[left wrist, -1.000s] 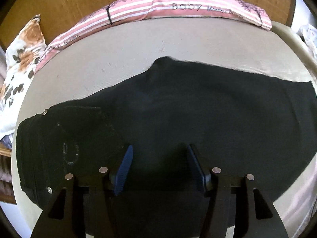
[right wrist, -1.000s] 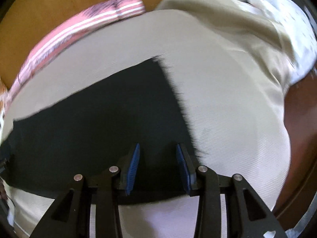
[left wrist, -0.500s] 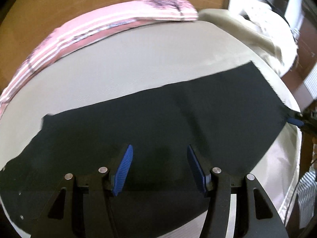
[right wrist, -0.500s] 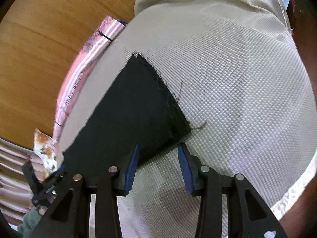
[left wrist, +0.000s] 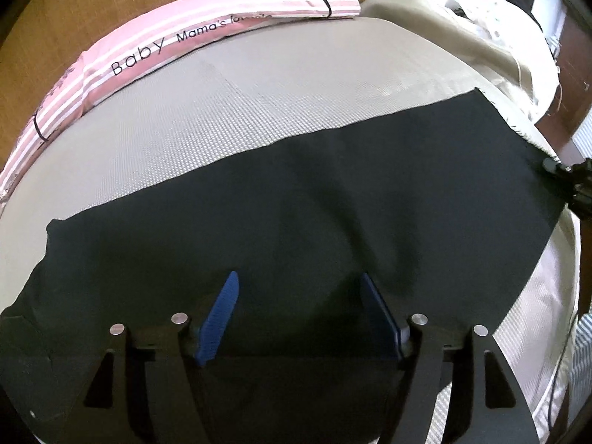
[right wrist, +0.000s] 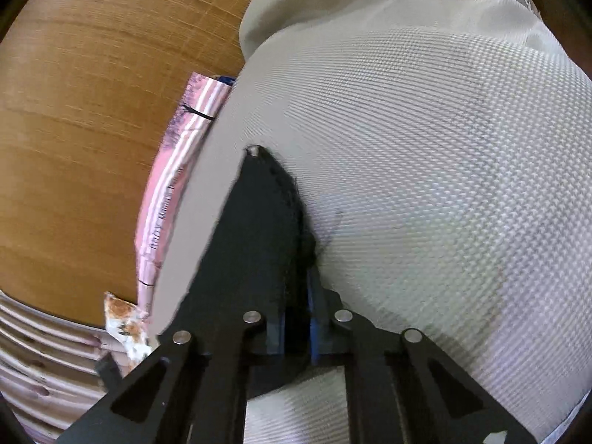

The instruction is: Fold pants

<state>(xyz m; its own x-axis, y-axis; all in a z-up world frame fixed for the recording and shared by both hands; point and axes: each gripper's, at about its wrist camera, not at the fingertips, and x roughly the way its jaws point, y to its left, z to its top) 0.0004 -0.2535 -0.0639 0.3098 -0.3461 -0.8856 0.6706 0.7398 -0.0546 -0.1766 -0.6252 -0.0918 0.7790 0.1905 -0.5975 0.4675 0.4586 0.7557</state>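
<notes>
Right gripper (right wrist: 296, 318) closed onto pants (right wrist: 255, 244) hem, seemingly; left gripper (left wrist: 299, 318) agape.

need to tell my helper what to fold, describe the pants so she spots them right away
Start at the beige mattress in front of the wooden headboard. The pants lie flat across its near half, well apart from the pink striped pillow along the headboard. They are the only black thing on the pale cover.

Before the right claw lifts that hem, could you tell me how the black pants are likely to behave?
The black pants will probably drape limply: they lie flat on the woven bed cover with soft ripples. The frayed hem is pinched in the right claw, so threads may snag. The open left claw holds nothing, so the rest will likely drag.
</notes>
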